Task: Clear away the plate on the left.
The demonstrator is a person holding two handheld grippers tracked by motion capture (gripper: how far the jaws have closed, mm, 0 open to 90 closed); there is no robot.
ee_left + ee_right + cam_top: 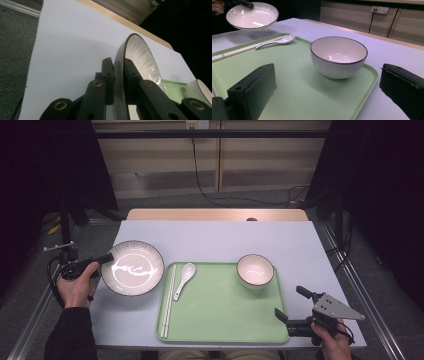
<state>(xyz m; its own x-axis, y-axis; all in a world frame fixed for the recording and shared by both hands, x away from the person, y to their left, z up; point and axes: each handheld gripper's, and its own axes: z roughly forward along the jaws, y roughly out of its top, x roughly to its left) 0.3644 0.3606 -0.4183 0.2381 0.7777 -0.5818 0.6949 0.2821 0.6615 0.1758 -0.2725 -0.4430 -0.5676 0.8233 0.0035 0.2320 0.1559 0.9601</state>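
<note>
A wide white plate (132, 267) with a dark rim hangs just above the table, left of the green tray (225, 312). My left gripper (103, 258) is shut on its left rim. In the left gripper view the jaws pinch that rim (118, 62) from both sides, with the plate (142, 55) seen edge-on. The right gripper view has the plate (252, 15) lifted off the table top. My right gripper (289, 301) stands open at the tray's near right corner with nothing between its jaws (328, 85). It faces a white bowl (338, 56).
The bowl (255, 270) stands in the tray's far right corner. A white spoon (184, 279) and white chopsticks (169, 302) lie along the tray's left side. The pale table (215, 237) ends in a wooden strip (215, 214) at the far edge. Cables lie on the floor (240, 197) beyond.
</note>
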